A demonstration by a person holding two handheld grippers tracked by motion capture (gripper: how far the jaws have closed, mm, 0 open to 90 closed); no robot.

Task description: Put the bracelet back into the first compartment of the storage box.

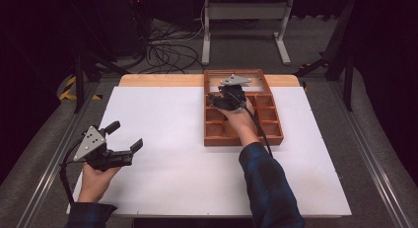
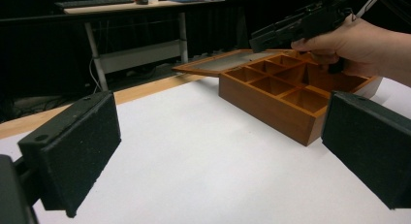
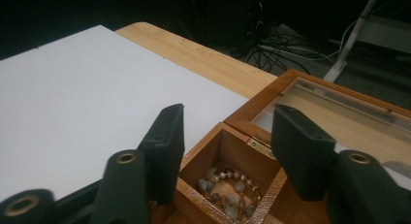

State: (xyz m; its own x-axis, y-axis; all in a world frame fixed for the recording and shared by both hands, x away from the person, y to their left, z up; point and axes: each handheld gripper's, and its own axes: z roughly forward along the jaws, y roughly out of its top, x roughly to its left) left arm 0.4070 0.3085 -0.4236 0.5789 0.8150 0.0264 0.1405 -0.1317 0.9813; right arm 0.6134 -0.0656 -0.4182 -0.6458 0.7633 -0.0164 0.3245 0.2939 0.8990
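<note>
So the brown wooden box with small square compartments (image 1: 242,120) sits right of centre in the high view, on the white-topped bench (image 1: 167,139); its glass-paned lid (image 1: 235,79) is flipped open and lying flat behind it, toward the top of the frame. The right gripper (image 1: 218,100) hangs over the box's upper-left corner, jaws spread fairly wide with nothing between them; in the right gripper view they straddle one corner compartment, and a string of pale round beads (image 3: 227,190) is coiled in the bottom of it, lower middle of that frame. The left gripper (image 1: 129,135) is way off at the lower left of the high view, well apart from the box; jaws wide open too, holding nothing, just above bare bench.
</note>
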